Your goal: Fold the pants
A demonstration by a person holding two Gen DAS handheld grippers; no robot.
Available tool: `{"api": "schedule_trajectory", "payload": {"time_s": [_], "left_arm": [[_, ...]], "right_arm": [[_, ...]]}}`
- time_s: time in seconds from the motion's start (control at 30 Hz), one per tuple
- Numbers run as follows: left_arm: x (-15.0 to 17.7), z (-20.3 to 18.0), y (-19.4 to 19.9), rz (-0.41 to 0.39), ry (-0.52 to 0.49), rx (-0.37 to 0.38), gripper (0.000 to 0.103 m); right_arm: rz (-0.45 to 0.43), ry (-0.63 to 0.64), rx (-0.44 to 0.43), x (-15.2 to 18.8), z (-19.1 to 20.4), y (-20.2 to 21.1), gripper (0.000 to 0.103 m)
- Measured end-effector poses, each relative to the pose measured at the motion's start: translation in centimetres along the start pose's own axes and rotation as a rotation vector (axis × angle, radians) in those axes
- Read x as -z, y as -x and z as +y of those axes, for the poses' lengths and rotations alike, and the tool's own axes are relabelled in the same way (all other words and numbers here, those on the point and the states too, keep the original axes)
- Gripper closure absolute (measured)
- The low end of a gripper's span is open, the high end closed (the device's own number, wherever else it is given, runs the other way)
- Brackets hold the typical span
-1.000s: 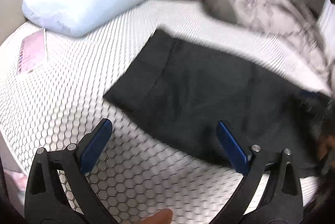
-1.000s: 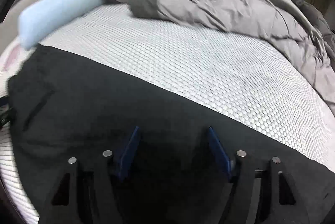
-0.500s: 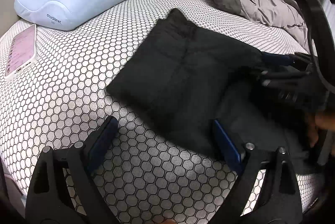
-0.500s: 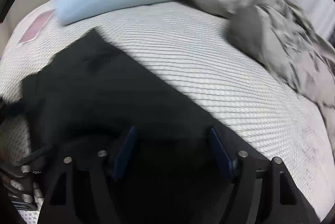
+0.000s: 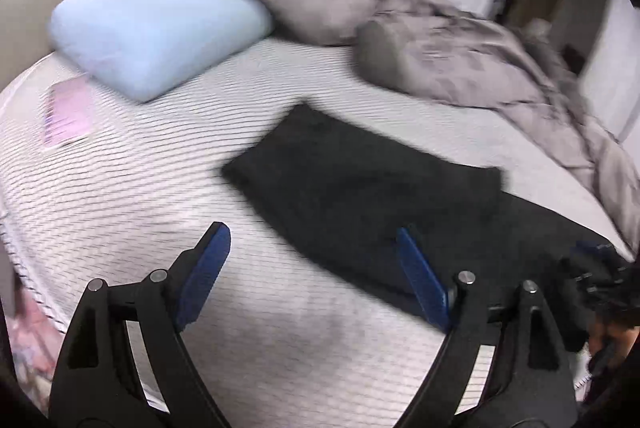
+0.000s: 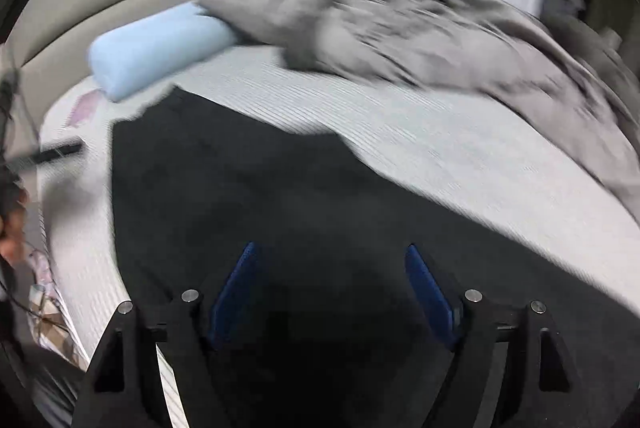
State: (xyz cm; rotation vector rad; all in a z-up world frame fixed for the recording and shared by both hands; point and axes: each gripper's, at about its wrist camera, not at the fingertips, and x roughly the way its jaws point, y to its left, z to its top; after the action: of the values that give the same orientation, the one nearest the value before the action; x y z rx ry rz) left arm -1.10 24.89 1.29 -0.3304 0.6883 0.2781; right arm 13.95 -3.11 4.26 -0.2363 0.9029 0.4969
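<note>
**Black pants lying partly folded on the bed, both grippers empty**

From the left wrist camera we are seeing the left gripper (image 5: 312, 260) hanging above the mattress (image 5: 168, 195). Its jaws are standing wide and are closing a little, with nothing gripped between them. The black pants (image 5: 360, 183) are lying flat on the mattress ahead, folded over on themselves. A light blue pillow (image 5: 156, 27), a grey duvet (image 5: 440, 39) and a pink phone (image 5: 66, 115) are lying further away.

From the right wrist camera we are looking at the right gripper (image 6: 332, 292) directly over the pants (image 6: 248, 207). Its jaws are apart and opening, and we are seeing no cloth pinched between the blue pads (image 6: 236, 292). The picture is blurred.
</note>
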Motion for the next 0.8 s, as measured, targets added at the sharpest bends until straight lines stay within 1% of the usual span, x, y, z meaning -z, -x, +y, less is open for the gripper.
{"api": "schedule_trajectory", "payload": {"time_s": [0.07, 0.13, 0.17, 0.2, 0.23, 0.27, 0.3, 0.33, 0.37, 0.4, 0.47, 0.5, 0.53, 0.57, 0.6, 0.63, 0.67, 0.7, 0.77, 0.8], "left_arm": [[0.9, -4.8, -0.3, 0.014, -0.080, 0.075, 0.020], [2.2, -10.6, -1.6, 0.060, -0.191, 0.163, 0.020], [2.6, -12.9, -2.2, 0.083, -0.227, 0.198, 0.019], [3.3, -15.2, -2.8, 0.111, -0.264, 0.233, 0.019], [3.8, -17.4, -3.6, 0.138, -0.298, 0.262, 0.019], [4.7, -19.8, -4.3, 0.165, -0.330, 0.283, 0.019], [5.4, -21.5, -4.8, 0.181, -0.352, 0.294, 0.019], [6.0, -23.2, -5.4, 0.196, -0.376, 0.298, 0.019], [6.8, -24.8, -6.1, 0.209, -0.406, 0.284, 0.019], [7.6, -25.9, -6.5, 0.221, -0.428, 0.268, 0.019], [8.8, -27.9, -7.8, 0.251, -0.467, 0.230, 0.019], [9.3, -28.5, -8.3, 0.263, -0.485, 0.204, 0.019], [9.5, -28.8, -8.9, 0.266, -0.498, 0.188, 0.018], [9.9, -29.5, -9.2, 0.261, -0.512, 0.170, 0.017], [9.9, -29.8, -9.2, 0.253, -0.516, 0.165, 0.016], [9.8, -29.7, -9.3, 0.251, -0.511, 0.169, 0.016], [9.6, -29.7, -9.3, 0.254, -0.491, 0.181, 0.016], [9.4, -29.5, -9.2, 0.255, -0.470, 0.192, 0.016], [8.2, -28.6, -9.3, 0.263, -0.413, 0.215, 0.016], [7.8, -28.3, -9.3, 0.268, -0.387, 0.226, 0.016]], "right_arm": [[0.015, -0.055, 0.051, 3.2, -3.8, 0.9, 0.025], [0.038, -0.142, 0.072, 5.6, -7.9, 1.5, 0.025], [0.067, -0.182, 0.078, 6.6, -9.6, 1.5, 0.025], [0.115, -0.217, 0.092, 7.9, -11.3, 1.2, 0.025], [0.130, -0.217, 0.109, 8.8, -12.0, 1.4, 0.025], [0.132, -0.191, 0.129, 9.7, -12.7, 1.7, 0.025], [0.122, -0.160, 0.143, 10.3, -13.1, 2.3, 0.025], [0.118, -0.131, 0.175, 11.1, -13.7, 2.9, 0.023], [0.119, -0.129, 0.194, 11.8, -14.6, 3.6, 0.022], [0.119, -0.147, 0.194, 12.5, -15.5, 4.5, 0.022], [0.136, -0.157, 0.307, 14.3, -17.8, 6.3, 0.022], [0.142, -0.160, 0.401, 15.6, -19.5, 7.5, 0.022], [0.147, -0.181, 0.444, 16.6, -20.9, 8.5, 0.022], [0.131, -0.232, 0.449, 18.0, -22.9, 10.0, 0.023], [0.107, -0.281, 0.407, 18.8, -24.1, 11.2, 0.023], [0.076, -0.356, 0.383, 20.0, -25.8, 12.9, 0.022], [0.048, -0.427, 0.368, 21.0, -27.2, 14.5, 0.022], [-0.007, -0.524, 0.322, 22.4, -29.1, 16.7, 0.022], [-0.082, -0.669, 0.250, 24.6, -31.7, 19.1, 0.022], [-0.099, -0.756, 0.224, 25.8, -33.1, 19.8, 0.022]]}}
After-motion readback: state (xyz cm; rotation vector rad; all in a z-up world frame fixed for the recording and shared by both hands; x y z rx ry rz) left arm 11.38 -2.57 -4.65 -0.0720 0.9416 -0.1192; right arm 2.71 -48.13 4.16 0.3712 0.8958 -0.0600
